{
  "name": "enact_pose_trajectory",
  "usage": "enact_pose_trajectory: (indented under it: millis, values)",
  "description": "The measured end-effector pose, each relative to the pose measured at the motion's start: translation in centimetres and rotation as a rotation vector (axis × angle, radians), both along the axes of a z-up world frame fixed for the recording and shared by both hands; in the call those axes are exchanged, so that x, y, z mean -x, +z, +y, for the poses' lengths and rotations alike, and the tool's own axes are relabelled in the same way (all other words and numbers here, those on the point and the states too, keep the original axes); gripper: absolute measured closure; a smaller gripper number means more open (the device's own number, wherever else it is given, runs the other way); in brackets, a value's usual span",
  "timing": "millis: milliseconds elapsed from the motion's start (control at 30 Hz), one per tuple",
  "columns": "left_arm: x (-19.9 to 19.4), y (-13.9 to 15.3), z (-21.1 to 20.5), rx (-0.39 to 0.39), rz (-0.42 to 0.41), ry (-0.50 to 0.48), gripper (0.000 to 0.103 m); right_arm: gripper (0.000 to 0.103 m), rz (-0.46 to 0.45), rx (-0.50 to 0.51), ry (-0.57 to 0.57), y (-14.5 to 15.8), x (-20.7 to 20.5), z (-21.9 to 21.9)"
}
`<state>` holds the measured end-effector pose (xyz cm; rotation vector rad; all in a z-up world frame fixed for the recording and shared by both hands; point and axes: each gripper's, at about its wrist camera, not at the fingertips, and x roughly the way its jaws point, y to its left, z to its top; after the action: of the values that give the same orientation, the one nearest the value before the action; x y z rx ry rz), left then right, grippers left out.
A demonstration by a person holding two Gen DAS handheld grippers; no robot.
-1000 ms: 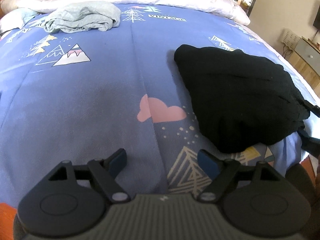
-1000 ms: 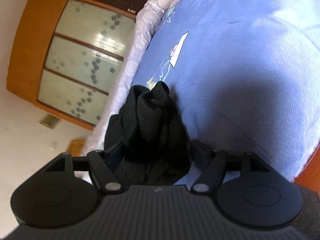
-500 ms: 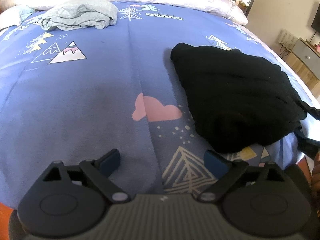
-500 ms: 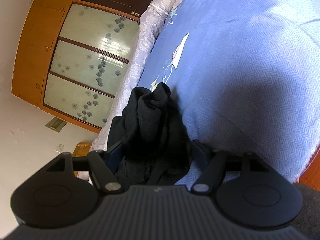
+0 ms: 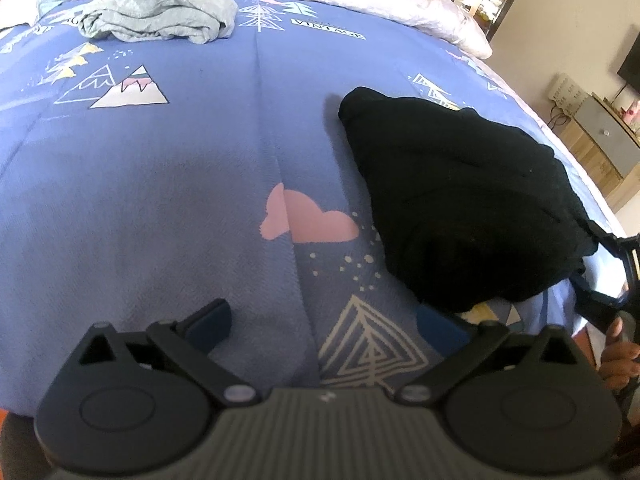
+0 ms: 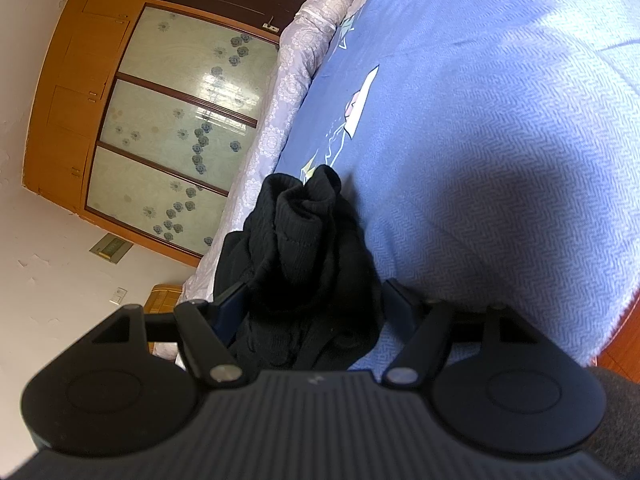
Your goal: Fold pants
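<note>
Blue printed bedspread [image 5: 168,184] fills both views. Black pants [image 5: 464,200] lie bunched ahead-right of left gripper [image 5: 324,324] — wide open, empty. Right gripper [image 6: 312,300] straddles their edge; clamping unclear. Step: initial grasp — next, spread flat.

Wooden wardrobe [image 6: 160,120], pale wall [image 6: 40,280].

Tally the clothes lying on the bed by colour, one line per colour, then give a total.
Black: 1, the black pants, bunched at the bed's right edge with the right gripper closed on them.
Pale grey: 1, the grey garment, crumpled near the far end of the blue bedspread.
Total: 2
</note>
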<state>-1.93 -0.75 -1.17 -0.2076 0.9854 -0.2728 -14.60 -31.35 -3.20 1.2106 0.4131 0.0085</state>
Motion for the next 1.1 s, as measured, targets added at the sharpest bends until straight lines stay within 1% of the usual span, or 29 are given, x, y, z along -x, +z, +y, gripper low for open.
enact_pose_trajectory:
  millis: [267, 633, 967, 1100]
  values:
    - [-0.08, -0.05, 0.42, 0.021, 0.002, 0.002, 0.0, 0.028, 0.0, 0.001, 0.0, 0.0, 0.03, 0.02]
    - [-0.1, -0.07, 0.4, 0.018, -0.001, -0.004, 0.0, 0.028, 0.0, 0.001, 0.001, -0.07, 0.0, -0.03]
    - [-0.08, 0.0, 0.12, 0.006, 0.001, -0.008, 0.0, 0.028, -0.005, -0.005, 0.004, -0.03, 0.14, -0.52]
    - [0.0, -0.01, -0.21, -0.018, -0.005, -0.023, 0.0, 0.028, -0.005, -0.005, 0.004, -0.08, 0.14, -0.57]
